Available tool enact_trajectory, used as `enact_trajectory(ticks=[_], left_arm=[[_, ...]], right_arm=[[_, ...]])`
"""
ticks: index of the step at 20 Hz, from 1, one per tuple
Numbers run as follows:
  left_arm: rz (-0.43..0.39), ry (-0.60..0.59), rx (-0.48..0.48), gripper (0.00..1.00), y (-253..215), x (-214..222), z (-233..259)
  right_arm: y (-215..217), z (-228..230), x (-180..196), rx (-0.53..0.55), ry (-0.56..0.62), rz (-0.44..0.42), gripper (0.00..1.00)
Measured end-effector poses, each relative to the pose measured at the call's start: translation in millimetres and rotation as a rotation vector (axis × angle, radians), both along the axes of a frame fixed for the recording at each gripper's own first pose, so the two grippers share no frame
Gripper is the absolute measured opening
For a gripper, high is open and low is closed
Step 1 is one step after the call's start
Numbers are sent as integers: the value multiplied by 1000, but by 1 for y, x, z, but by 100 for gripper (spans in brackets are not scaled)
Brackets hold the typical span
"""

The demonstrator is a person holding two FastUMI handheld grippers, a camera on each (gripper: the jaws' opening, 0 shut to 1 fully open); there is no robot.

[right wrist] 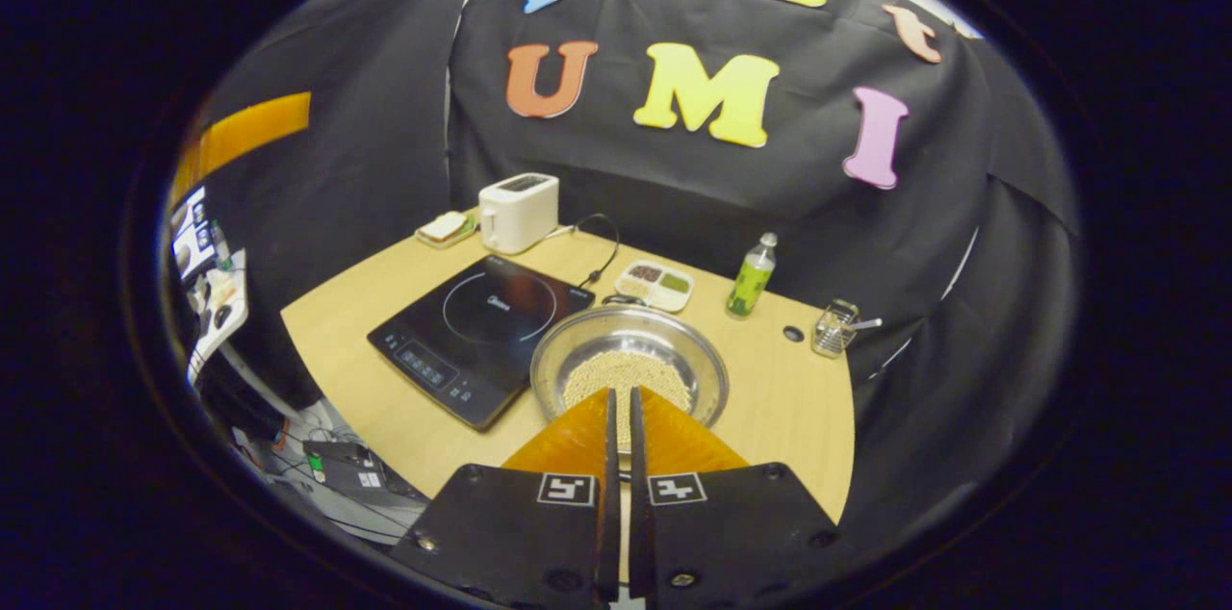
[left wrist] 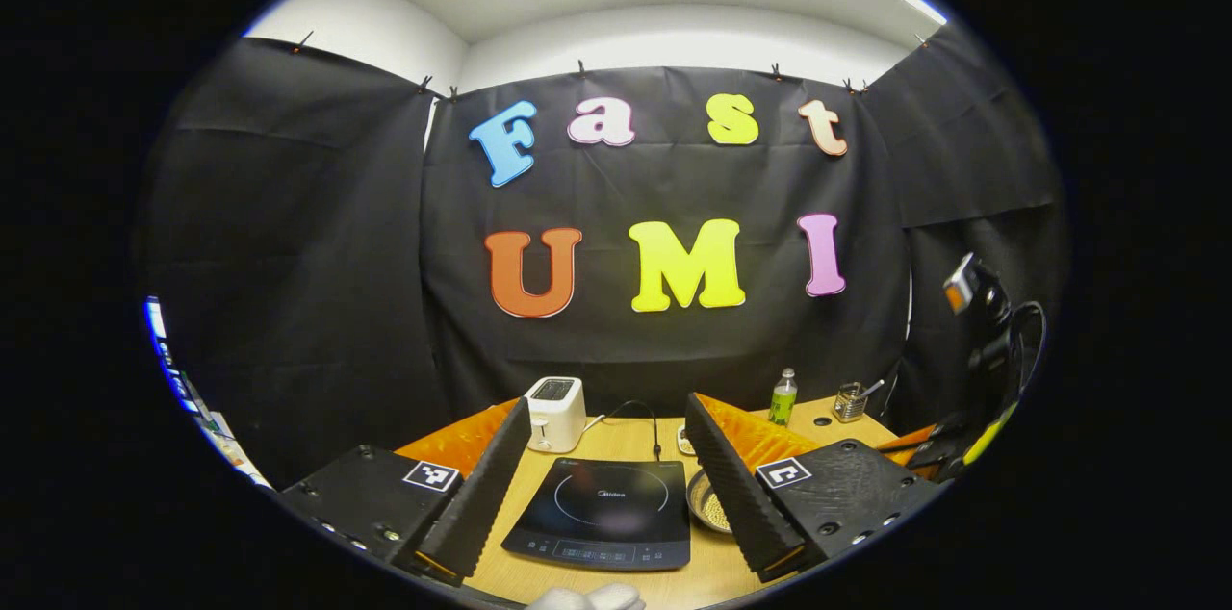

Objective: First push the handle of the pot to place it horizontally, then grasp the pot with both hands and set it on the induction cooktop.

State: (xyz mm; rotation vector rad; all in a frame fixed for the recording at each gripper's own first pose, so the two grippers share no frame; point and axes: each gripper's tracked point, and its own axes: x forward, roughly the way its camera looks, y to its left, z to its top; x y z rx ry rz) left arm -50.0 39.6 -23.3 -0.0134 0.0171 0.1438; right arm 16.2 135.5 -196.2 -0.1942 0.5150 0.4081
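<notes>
Left gripper [left wrist: 606, 470] held with fingers wide apart, nothing between them; one cooktop [left wrist: 604, 512] straight ahead, one pot [left wrist: 707, 501] peeking beside the right finger. Right gripper [right wrist: 619, 418] nearly closed on nothing, only a thin slit left, tips over the pot's [right wrist: 629, 368] near rim. Pot round, filled with pale grains; handle and its direction not made out. Cooktop [right wrist: 478, 333] just left of pot. One toaster [right wrist: 518, 211], one bottle [right wrist: 751, 277] beyond.

On your worktop [right wrist: 789, 408], the induction cooktop [right wrist: 481, 331] is lying left of the pot [right wrist: 629, 369], the two just beside each other. The toaster [right wrist: 519, 211] is standing behind the cooktop, and the bottle [right wrist: 751, 275] is standing behind the pot, to its right.
</notes>
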Motion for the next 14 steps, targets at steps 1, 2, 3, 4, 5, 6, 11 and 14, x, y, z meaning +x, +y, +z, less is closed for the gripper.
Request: enact_trajectory(ticks=[1, 2, 3, 4, 5, 6, 11, 14], left_arm=[[9, 6, -5, 96, 2, -1, -1], [19, 7, -12, 96, 3, -3, -2], [30, 9, -18, 96, 5, -5, -1], [39, 12, -24, 96, 8, -6, -2], [47, 13, -27, 96, 8, -8, -2], [55, 13, -27, 96, 10, -12, -1], [92, 33, -24, 96, 17, -18, -5], [111, 42, -23, 96, 20, -20, -7]], right_arm=[[4, -15, 0, 4, 37, 15, 6], [6, -28, 3, 7, 65, 19, 3], [9, -43, 3, -2, 98, 28, 2], [12, -56, 4, -10, 126, 35, 4], [14, -71, 6, -12, 153, 43, 1], [15, -86, 8, -18, 191, 45, 4], [22, -145, 8, -37, 322, 40, 0], [26, -162, 13, -50, 347, 46, 4]])
